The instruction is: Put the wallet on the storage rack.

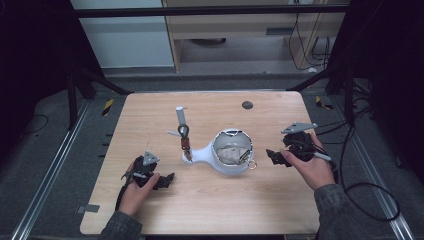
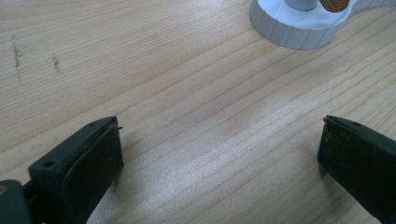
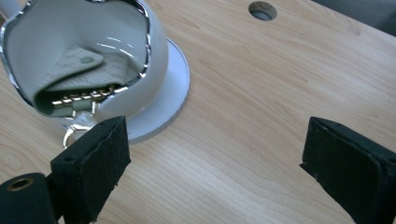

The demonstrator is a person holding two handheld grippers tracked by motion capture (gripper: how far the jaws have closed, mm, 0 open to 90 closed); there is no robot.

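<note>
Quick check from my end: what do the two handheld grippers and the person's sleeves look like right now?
Both the left gripper and the right gripper are black, each with a grey three-cornered plate, flat dark-padded jaws and a trailing black cable. The sleeves are dark grey.

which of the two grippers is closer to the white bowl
The right gripper: its jaws stand open just beside the white bowl, while the left gripper sits farther off, toward the table's near edge.

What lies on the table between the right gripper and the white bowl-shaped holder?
Only bare wood. In the high view, the right gripper sits just right of the white holder, and the strip of table between them holds nothing; a small metal ring hangs at the holder's edge.
</note>
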